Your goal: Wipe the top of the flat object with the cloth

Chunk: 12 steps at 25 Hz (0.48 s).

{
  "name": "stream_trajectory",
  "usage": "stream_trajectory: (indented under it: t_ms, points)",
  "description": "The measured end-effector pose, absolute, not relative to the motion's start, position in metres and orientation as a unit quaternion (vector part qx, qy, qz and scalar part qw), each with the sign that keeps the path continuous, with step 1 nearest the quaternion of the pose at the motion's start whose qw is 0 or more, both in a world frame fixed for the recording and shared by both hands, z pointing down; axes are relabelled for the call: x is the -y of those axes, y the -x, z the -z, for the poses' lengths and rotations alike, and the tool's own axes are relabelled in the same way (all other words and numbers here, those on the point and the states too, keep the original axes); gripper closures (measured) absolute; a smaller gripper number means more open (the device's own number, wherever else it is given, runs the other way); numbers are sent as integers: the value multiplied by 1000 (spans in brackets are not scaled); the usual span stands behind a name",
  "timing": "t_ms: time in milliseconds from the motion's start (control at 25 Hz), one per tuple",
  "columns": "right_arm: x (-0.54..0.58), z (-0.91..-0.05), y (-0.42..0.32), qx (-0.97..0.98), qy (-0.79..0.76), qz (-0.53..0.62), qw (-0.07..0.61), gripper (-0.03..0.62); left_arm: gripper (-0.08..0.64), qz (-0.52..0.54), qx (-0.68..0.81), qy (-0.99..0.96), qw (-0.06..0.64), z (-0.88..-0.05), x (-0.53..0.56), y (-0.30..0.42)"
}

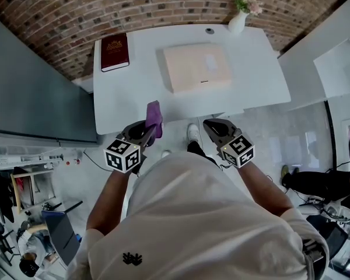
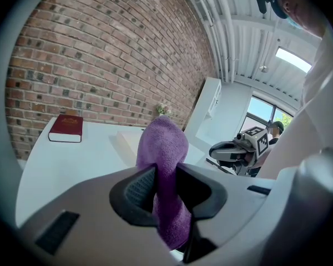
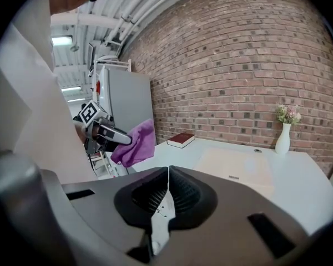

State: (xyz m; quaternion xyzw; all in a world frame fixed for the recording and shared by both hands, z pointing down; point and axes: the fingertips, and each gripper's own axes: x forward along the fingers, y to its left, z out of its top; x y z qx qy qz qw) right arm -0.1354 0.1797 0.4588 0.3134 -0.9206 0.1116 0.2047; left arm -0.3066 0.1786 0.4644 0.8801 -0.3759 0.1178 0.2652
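Cloth [image 1: 154,116], purple, is pinched by the left gripper [image 1: 147,132]; the right gripper [image 1: 212,126] is closed, empty. Beige flat box [image 1: 196,66] lies at 12 o'clock; the thin pinch may let fabric slip while wiping.

Fuzzy purple cloth [image 2: 165,148], soft terry nap; smooth matt white desk [image 1: 128,98]; the flat object [image 1: 196,66] pale, matt; coarse, rough brick wall [image 1: 163,4].

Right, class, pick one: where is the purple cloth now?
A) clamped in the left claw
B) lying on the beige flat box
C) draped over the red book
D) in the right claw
A: the left gripper view shows the left claw shut on the purple cloth.
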Motion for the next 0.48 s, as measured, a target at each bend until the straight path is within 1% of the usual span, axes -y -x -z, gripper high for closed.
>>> stream_trajectory:
  t_ms: [480]
  points:
    - [-187, -468, 143, 919, -307, -117, 218, 561, 456, -112, 366, -882, 274, -472, -184, 306]
